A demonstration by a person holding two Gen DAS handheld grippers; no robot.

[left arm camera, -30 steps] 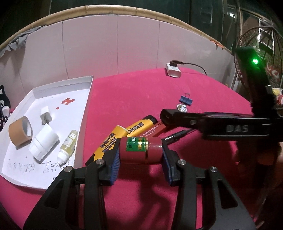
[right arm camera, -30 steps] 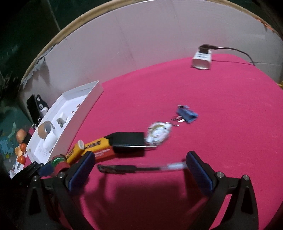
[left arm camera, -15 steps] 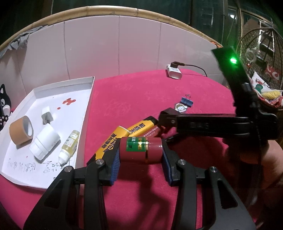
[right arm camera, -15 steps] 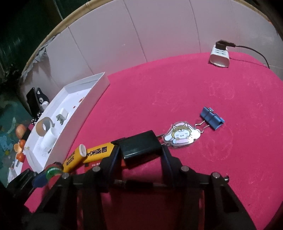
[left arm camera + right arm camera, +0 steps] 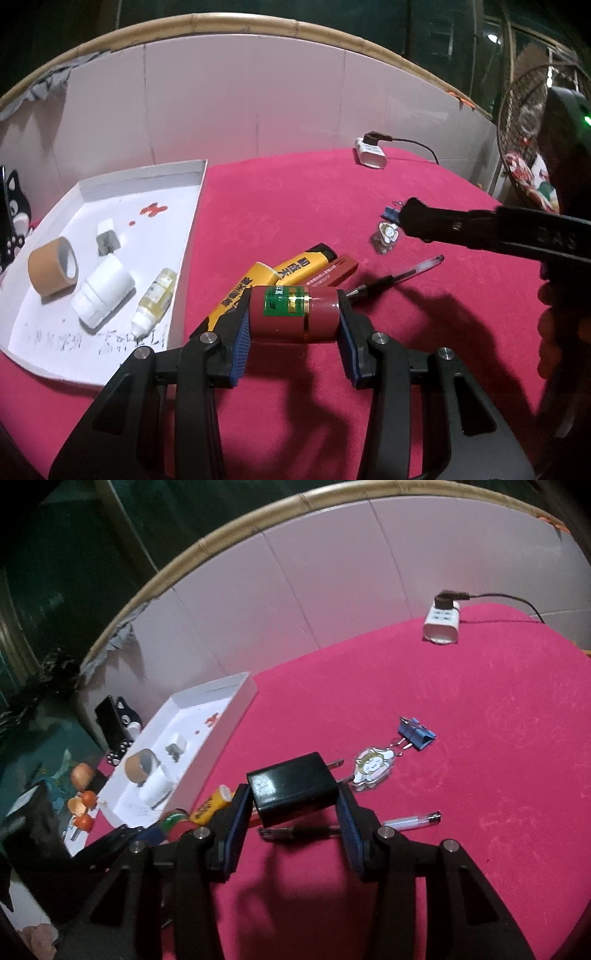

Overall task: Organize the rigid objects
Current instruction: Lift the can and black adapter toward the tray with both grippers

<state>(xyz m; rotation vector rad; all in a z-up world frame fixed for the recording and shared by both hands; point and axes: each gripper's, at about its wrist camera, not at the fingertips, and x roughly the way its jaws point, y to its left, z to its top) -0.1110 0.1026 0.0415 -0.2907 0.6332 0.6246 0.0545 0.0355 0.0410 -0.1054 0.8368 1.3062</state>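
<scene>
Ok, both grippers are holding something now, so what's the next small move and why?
Probably carry the left gripper with its red bottle over to the white tray and set it beside the white bottle. The right gripper already clamps the black charger plug clear of the cloth, so it can follow.

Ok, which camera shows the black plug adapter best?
The right wrist view: the black plug adapter sits close up between the right gripper pads, prongs showing. The left wrist view shows only that gripper's side, adapter hidden.

Magenta tablecloth [image 5: 480,775], white tray [image 5: 192,221], black charger [image 5: 291,790], maroon bottle [image 5: 293,314] (green-gold label), blue clip [image 5: 415,734]
</scene>
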